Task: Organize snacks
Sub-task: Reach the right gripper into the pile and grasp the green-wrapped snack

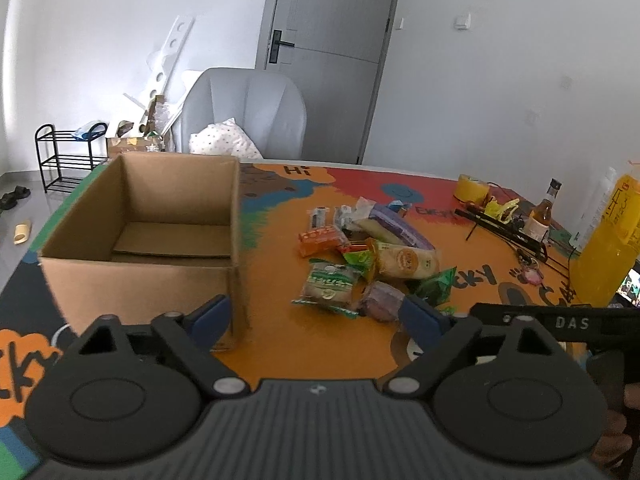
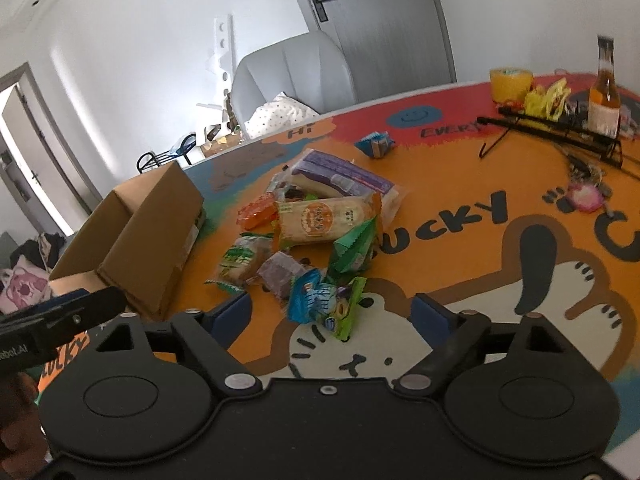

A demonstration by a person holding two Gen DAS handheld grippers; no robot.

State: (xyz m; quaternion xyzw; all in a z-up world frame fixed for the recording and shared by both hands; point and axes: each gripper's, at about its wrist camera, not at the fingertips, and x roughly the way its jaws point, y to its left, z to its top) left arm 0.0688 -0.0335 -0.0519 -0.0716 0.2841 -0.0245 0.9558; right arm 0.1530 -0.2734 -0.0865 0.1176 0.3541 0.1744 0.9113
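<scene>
An open cardboard box [image 1: 136, 236] stands empty on the left of the table; it also shows in the right wrist view [image 2: 148, 232]. A pile of wrapped snacks [image 1: 372, 260] lies to its right, seen as well in the right wrist view [image 2: 316, 224]. My left gripper [image 1: 316, 316] is open and empty, hovering near the box's front right corner and the nearest snacks. My right gripper [image 2: 332, 312] is open and empty, just in front of a blue and green packet [image 2: 324, 304]. A small blue snack [image 2: 376, 144] lies apart, farther back.
The table carries a colourful cartoon mat [image 2: 480, 216]. At the right stand a glass bottle [image 2: 604, 92], a yellow tape roll [image 2: 510, 82], a black wire rack [image 2: 560, 128] and a yellow container [image 1: 612, 240]. A grey chair [image 1: 244, 112] stands behind the table.
</scene>
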